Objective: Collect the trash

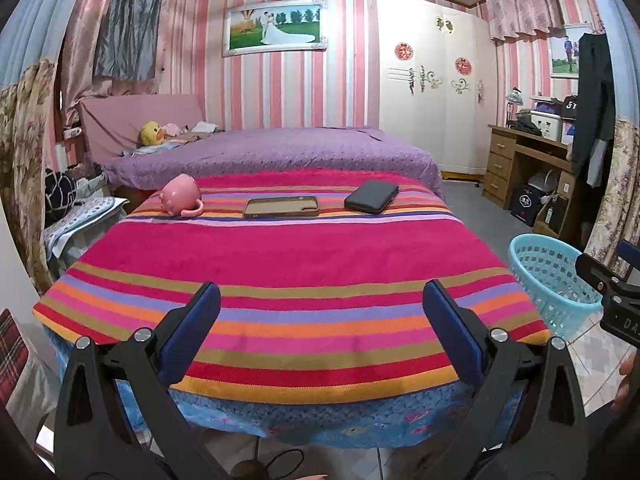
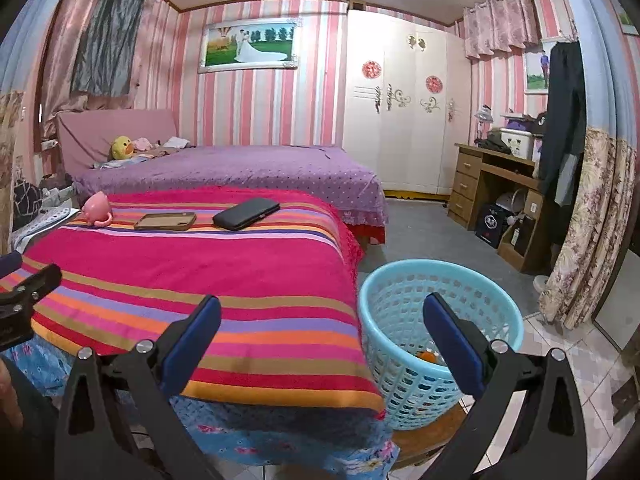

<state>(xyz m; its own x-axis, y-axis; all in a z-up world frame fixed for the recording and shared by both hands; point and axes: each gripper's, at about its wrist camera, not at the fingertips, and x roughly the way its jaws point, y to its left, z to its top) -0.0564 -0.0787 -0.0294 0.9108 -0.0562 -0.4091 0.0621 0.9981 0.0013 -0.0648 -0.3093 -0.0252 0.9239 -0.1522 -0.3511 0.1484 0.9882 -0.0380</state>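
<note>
Three items lie in a row at the far edge of the striped surface (image 1: 288, 264). From left to right they are a pink mug (image 1: 180, 199) tipped on its side, a brown phone case (image 1: 281, 206) lying flat, and a black wallet-like case (image 1: 372, 196). None reads as obvious trash, and no loose scrap shows on the cloth in either view. The left claw (image 1: 321, 332) hangs over the near edge with its jaws spread wide and nothing between them. Further right, the blue basket (image 2: 440, 324) stands on a low wooden stand just beside the corner of the surface, and something orange (image 2: 427, 356) already lies at its bottom. The right claw (image 2: 322, 344) is likewise spread and empty, poised between the surface corner and the basket rim. Judged from this, the collecting looks largely done or paused. Any further pick calls for a long reach to the far row. A flat item is best taken across its narrow sides. Release should come only when it is well over the basket mouth, so that nothing catches the rim.
</note>
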